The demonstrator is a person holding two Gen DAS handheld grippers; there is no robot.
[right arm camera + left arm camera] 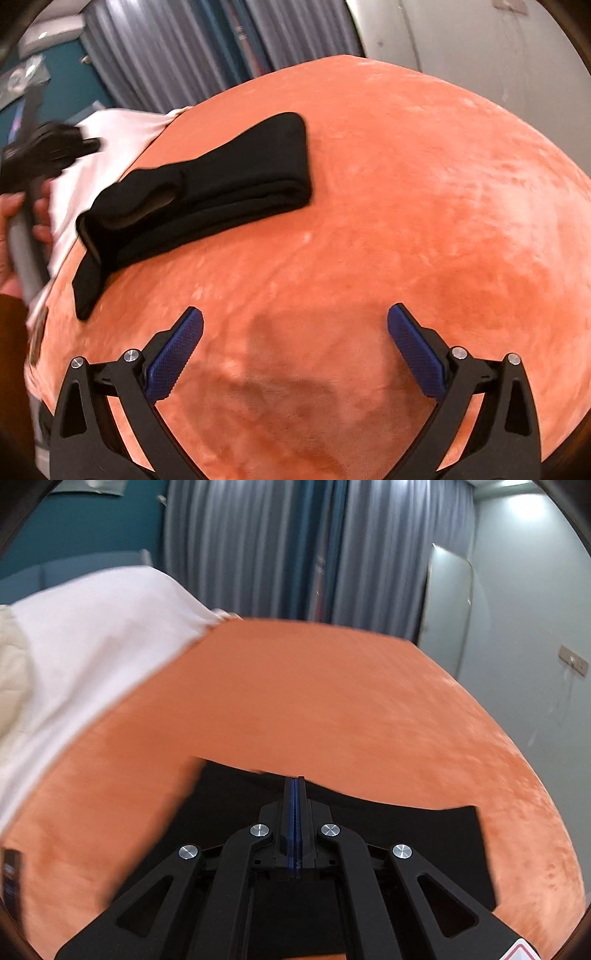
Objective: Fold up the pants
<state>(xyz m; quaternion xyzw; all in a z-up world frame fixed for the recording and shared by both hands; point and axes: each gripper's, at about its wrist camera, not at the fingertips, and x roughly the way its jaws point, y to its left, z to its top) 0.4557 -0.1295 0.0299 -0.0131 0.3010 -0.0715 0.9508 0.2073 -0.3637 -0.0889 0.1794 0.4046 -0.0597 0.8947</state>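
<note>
Right wrist view: folded black pants (207,192) lie on the orange surface (406,221) at ten o'clock; right tongs (295,343) released, left tongs (294,801) clenched empty above them

Black pants (207,192), folded into a thick layered bundle, lying flat on orange velvety surface (406,221), near its left edge

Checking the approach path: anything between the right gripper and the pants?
Nothing: in the right wrist view, only bare orange cover lies between the open right gripper and the folded black pants.
</note>
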